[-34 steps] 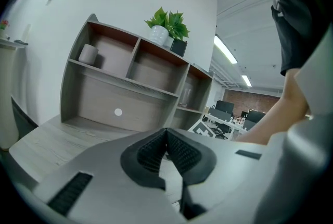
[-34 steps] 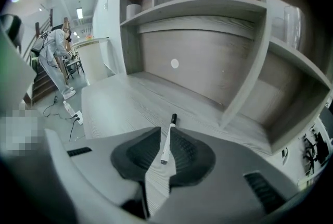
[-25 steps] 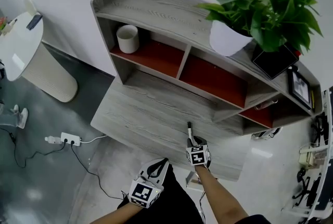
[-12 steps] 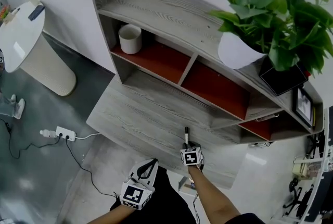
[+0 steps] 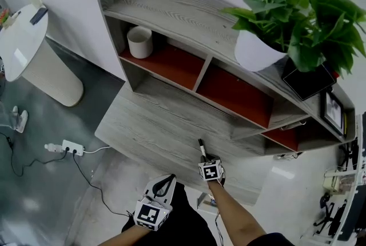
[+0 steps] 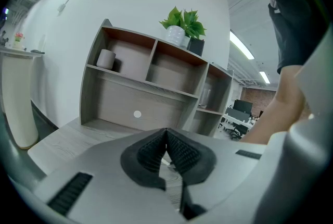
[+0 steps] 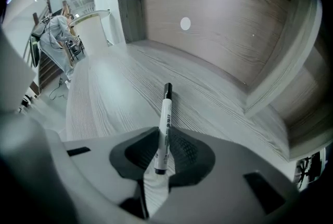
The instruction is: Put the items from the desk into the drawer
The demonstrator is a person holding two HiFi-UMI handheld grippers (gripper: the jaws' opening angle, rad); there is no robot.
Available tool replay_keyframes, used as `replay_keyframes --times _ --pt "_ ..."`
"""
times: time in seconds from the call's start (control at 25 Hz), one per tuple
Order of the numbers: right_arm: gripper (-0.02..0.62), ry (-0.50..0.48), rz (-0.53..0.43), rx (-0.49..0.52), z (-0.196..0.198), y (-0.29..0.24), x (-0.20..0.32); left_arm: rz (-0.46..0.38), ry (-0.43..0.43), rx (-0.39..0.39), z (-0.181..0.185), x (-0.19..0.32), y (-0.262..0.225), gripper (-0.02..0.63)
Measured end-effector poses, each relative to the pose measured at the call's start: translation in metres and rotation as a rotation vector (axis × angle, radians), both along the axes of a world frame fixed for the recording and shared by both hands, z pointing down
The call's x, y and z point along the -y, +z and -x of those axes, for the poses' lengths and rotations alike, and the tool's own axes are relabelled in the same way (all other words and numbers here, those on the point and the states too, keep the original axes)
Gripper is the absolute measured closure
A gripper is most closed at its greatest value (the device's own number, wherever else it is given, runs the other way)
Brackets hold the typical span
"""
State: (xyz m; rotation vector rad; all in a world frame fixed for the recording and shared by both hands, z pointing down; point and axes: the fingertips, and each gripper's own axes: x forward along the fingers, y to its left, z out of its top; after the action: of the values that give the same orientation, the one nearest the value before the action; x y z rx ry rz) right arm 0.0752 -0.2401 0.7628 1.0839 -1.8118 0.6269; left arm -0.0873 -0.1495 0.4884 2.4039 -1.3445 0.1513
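Right claw (image 7: 165,154) is clamped on the marker (image 7: 166,113) near its tail, black end forward over the desk (image 7: 119,92), lower centre of the head view. Left claw (image 6: 166,151) is closed on nothing at frame bottom, probably kept free for the drawer, which no view shows.

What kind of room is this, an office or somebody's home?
Likely an office: a desk with shelves, a potted plant on top, and workstations with chairs far behind.
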Motion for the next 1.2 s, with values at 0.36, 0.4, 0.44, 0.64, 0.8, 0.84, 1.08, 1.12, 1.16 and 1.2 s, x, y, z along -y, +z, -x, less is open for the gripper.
replay_keyframes --times 0.36,0.4,0.44,0.64,0.8,0.84,1.08,1.12,1.16,1.2 --pt "0.515 0.035 -0.107 0.059 0.011 -0.052 -0.017 -0.036 0.049 -0.005 -0.001 -0.021 -0.011 0.594" --pt "0.515 0.045 -0.119 0.066 0.012 -0.061 -0.022 -0.043 0.053 -0.006 -0.002 -0.024 -0.013 0.594" --pt "0.515 0.057 -0.133 0.076 0.013 -0.070 -0.026 -0.049 0.057 -0.008 -0.002 -0.027 -0.015 0.594" --pt "0.517 0.113 -0.179 0.118 0.015 -0.098 -0.058 -0.068 0.084 -0.029 -0.006 -0.044 -0.020 0.594" --pt "0.517 0.135 -0.200 0.115 0.013 -0.107 -0.090 -0.085 0.135 -0.034 -0.013 -0.062 -0.022 0.594" --pt "0.517 0.146 -0.205 0.116 0.012 -0.109 -0.098 -0.083 0.146 -0.040 -0.014 -0.067 -0.022 0.594" --pt "0.517 0.202 -0.256 0.126 0.006 -0.137 -0.134 -0.085 0.209 -0.066 -0.026 -0.090 -0.022 0.594" --pt "0.517 0.210 -0.262 0.128 0.005 -0.141 -0.139 -0.087 0.211 -0.073 -0.028 -0.092 -0.023 0.594" --pt "0.517 0.216 -0.267 0.131 0.004 -0.145 -0.145 -0.091 0.216 -0.080 -0.030 -0.094 -0.025 0.594" --pt "0.517 0.223 -0.272 0.135 0.003 -0.148 -0.150 -0.095 0.222 -0.086 -0.032 -0.095 -0.026 0.594"
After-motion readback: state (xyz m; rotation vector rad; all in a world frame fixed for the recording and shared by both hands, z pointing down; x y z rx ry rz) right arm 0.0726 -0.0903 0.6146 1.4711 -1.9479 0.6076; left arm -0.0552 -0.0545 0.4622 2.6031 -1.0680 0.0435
